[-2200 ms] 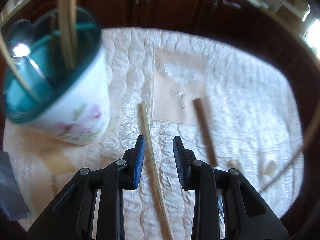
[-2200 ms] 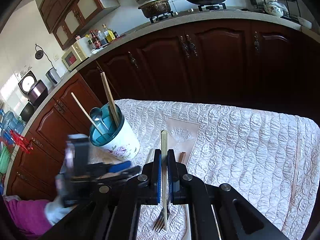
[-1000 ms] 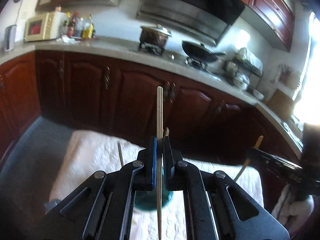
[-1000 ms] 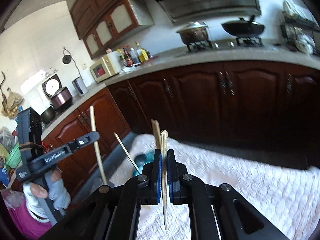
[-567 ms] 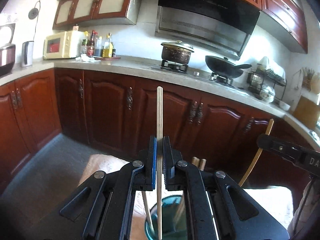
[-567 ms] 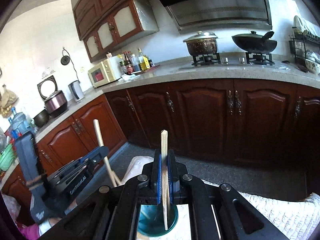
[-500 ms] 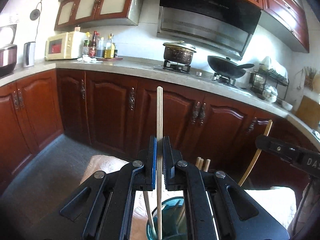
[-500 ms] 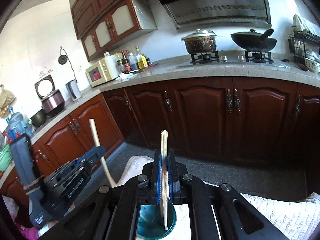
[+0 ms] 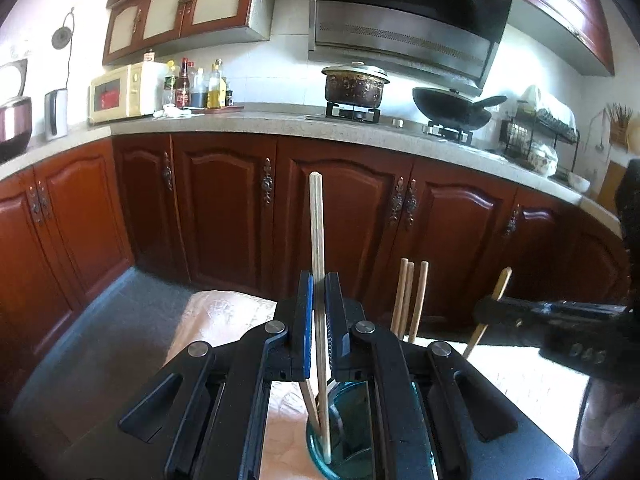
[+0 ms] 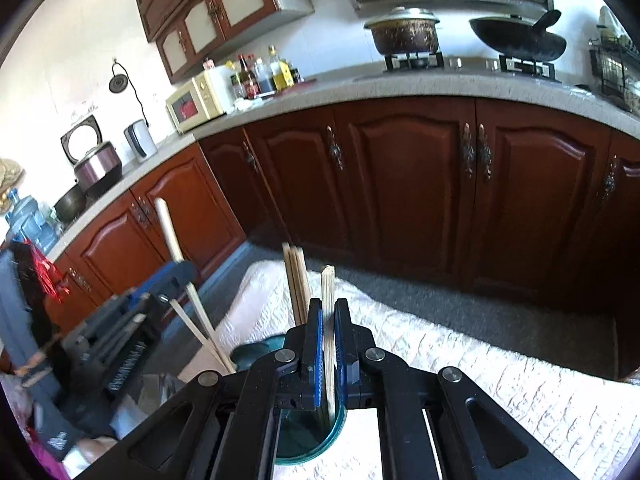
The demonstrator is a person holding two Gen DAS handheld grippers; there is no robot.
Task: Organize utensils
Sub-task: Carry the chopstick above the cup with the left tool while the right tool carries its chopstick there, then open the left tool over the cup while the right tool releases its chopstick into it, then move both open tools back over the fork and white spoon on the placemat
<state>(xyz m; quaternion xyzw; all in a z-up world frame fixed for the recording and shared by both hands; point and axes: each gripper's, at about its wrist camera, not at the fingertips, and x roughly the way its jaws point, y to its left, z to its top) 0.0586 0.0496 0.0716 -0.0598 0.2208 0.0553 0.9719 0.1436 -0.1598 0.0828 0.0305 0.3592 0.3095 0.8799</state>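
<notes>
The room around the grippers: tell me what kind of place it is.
A home kitchen, by the look of it: a lidded pot and a wok sit on a gas stove under a range hood, a microwave stands on the counter, and dark wooden cabinets run below.

upright chopstick (image 9: 318, 264) over teal holder (image 9: 356, 432)

Both views are fisheye cameras mounted just behind a gripper's two fingers, looking forward along them and somewhat downward. The left wrist view faces the stove wall squarely, its left gripper (image 9: 317, 332) filling the lower frame close up, the teal utensil holder (image 9: 352, 420) directly below. The right wrist view looks from further right, angled toward the counter corner, over its right gripper (image 10: 328, 344). Both share the holder (image 10: 304, 432), the pot (image 9: 354, 86) (image 10: 404, 34), the wok (image 9: 452, 110) (image 10: 520, 42) and the microwave (image 9: 124, 92) (image 10: 196, 100); each sees the other gripper at its edge.
</notes>
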